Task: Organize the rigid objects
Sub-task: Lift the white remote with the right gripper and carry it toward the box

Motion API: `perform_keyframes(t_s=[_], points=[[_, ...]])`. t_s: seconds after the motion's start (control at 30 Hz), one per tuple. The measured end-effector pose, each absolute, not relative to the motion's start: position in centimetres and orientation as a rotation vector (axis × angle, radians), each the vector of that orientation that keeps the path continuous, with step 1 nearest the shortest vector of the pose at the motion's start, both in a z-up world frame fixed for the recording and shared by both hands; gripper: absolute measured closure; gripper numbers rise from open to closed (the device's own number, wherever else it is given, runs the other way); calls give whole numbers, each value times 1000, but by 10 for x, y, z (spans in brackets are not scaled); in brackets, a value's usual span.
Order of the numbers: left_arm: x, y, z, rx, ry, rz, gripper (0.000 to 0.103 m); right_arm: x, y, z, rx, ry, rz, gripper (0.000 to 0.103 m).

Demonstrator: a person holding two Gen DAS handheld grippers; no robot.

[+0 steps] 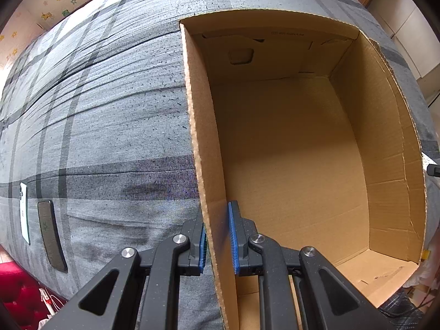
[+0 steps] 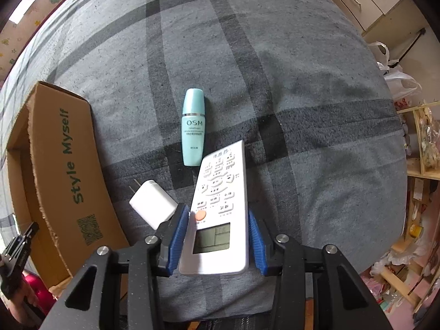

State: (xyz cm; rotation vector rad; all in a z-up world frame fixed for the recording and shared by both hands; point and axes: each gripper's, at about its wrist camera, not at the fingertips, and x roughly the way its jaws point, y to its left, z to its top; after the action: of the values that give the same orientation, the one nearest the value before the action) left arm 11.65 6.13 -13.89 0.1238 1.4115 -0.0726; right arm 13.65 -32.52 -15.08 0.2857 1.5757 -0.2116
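Observation:
An open, empty cardboard box lies on a grey plaid bed. My left gripper is shut on the box's left wall, one blue pad on each side. In the right wrist view my right gripper is shut on a white remote control, its screen end between the pads, held just above the bed. A teal OSM bottle lies beyond it. A white charger plug lies to its left. The box stands at the left there.
Two phones, one white and one dark, lie on the bed at the far left. The left gripper shows at the box's near corner. Shelves and plastic bags stand beyond the bed's right edge.

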Motion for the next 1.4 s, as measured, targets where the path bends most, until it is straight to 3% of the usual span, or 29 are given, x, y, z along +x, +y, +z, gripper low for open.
perform_keyframes(t_s=[0.03,0.07,0.33,1.4], points=[[117,61,-139,123,1411,-73,89,132,-322,-147,294,1577,-204,86],[117,61,-139,122,1412,-72,89,131,-319,-147,307,1589,-191,87],[117,62,-139,126,1411,-77,89,126,-309,-153,261,1599,-187,87],[115,60,-137,126,1408,-73,89,134,-248,-22,193,1445,-29,87]])
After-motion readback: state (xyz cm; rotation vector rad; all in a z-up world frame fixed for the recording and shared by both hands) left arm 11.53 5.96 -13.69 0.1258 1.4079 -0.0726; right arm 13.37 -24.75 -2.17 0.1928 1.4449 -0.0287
